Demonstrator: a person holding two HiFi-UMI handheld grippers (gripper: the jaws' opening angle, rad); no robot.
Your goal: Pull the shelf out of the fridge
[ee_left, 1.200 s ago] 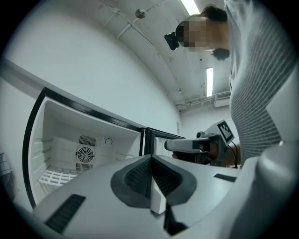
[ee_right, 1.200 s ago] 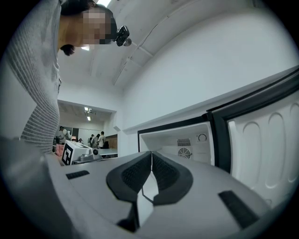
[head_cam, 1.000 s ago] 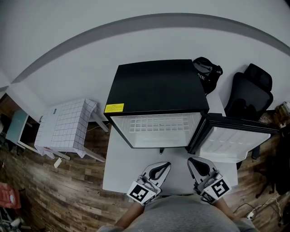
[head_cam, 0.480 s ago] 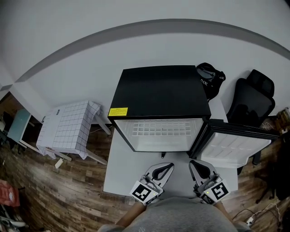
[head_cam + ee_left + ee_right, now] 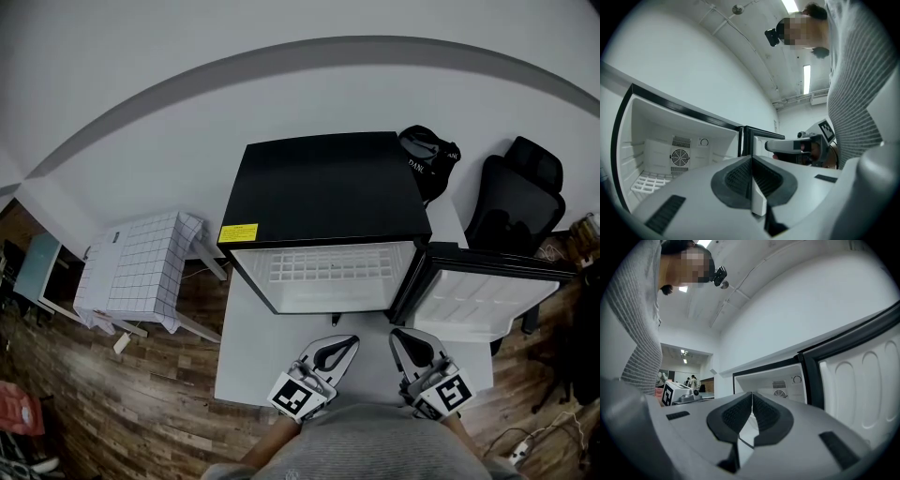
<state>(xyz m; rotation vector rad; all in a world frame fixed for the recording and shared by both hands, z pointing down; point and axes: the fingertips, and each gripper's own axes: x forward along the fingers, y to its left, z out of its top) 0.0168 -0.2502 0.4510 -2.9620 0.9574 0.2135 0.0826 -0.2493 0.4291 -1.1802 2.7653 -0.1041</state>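
My left tool (image 5: 343, 341) and right tool (image 5: 397, 334) are both clenched on nothing, over the bare table (image 5: 248, 361) short of the open fridge (image 5: 323, 183). Its door (image 5: 473, 298) stands wide at my right. The white shelf (image 5: 328, 265) lies inside, its rear edge hidden.

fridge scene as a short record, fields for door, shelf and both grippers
fridge: black, on a white table
door: open, swung to the right
shelf: white wire, inside the fridge, not yet pulled out
left gripper: jaws together, empty, short of the opening
right gripper: jaws together, empty, short of the opening
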